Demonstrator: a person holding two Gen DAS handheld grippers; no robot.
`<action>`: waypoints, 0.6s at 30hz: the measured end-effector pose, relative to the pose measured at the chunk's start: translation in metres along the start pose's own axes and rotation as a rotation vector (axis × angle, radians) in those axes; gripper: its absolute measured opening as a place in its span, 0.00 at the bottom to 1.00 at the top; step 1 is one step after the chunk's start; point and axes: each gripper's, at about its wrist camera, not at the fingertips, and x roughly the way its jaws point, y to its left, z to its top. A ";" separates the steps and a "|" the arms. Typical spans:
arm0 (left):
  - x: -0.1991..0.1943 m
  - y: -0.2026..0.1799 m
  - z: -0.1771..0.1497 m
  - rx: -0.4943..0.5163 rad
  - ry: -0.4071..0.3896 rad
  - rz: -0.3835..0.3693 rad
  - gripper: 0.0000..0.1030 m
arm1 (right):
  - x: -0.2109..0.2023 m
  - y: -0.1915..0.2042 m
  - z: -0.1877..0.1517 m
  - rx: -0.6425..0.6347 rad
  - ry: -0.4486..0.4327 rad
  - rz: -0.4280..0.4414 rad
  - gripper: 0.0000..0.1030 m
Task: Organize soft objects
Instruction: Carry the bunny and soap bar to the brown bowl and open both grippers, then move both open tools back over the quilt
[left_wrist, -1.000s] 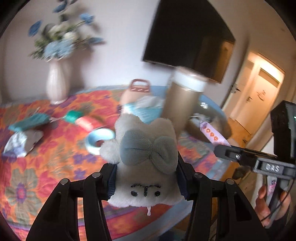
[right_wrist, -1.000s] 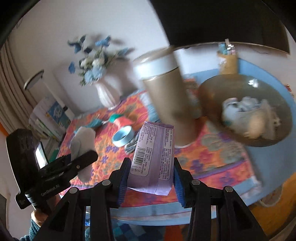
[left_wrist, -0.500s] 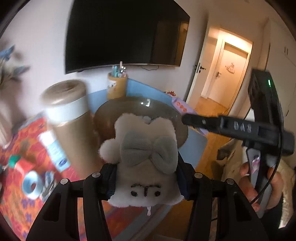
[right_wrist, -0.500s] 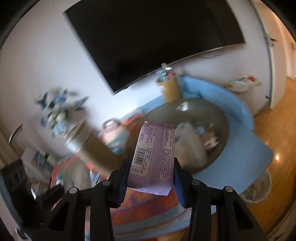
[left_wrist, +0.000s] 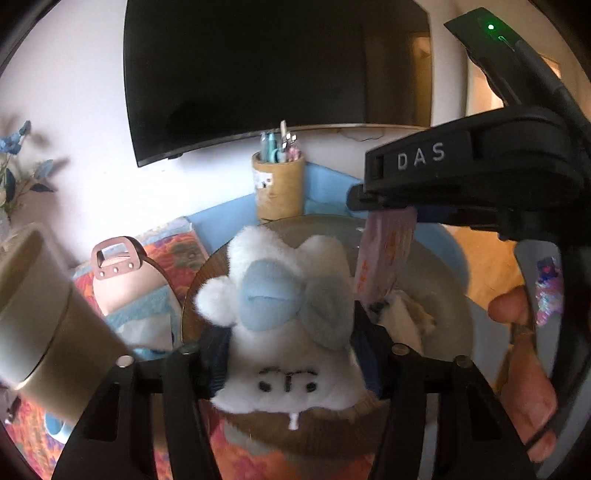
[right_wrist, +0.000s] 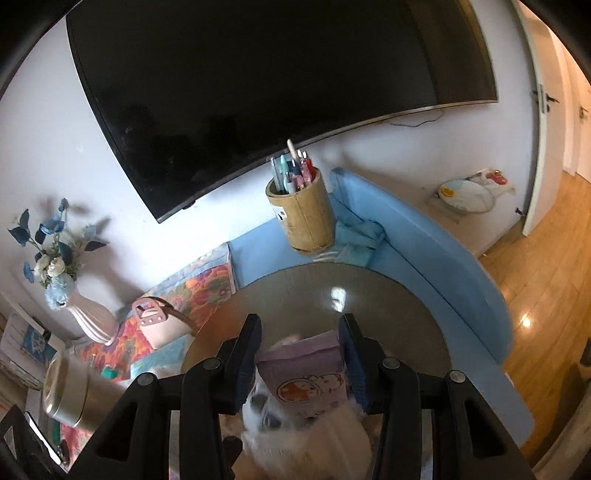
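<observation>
Ahead of my left fingers (left_wrist: 192, 369): bowl (left_wrist: 443, 258); pen holder (left_wrist: 279, 188) behind it. Left of them: canister (left_wrist: 44, 314), handbag (left_wrist: 125, 280). Between my right fingers (right_wrist: 354, 362): tissue pack (right_wrist: 306, 373), over that bowl.

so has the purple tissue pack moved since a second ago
Yes: the purple tissue pack, held in the right gripper, went from over the floral cloth to above the brown bowl.

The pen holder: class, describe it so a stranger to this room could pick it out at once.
Find the big black TV on the white wall. Just beneath its lower edge, on the blue tabletop behind the round brown bowl, stands the pen holder. It alone is a tan, bamboo-like cylinder bristling with pens.
</observation>
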 end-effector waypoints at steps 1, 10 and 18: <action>0.005 -0.001 0.001 0.003 0.006 0.009 0.66 | 0.006 -0.002 0.002 0.005 0.023 -0.005 0.41; -0.001 -0.021 -0.004 0.113 -0.023 0.049 0.85 | -0.017 -0.022 -0.018 0.043 0.005 0.010 0.58; -0.067 -0.038 -0.026 0.209 -0.131 0.019 0.85 | -0.085 -0.027 -0.049 0.065 -0.095 0.036 0.58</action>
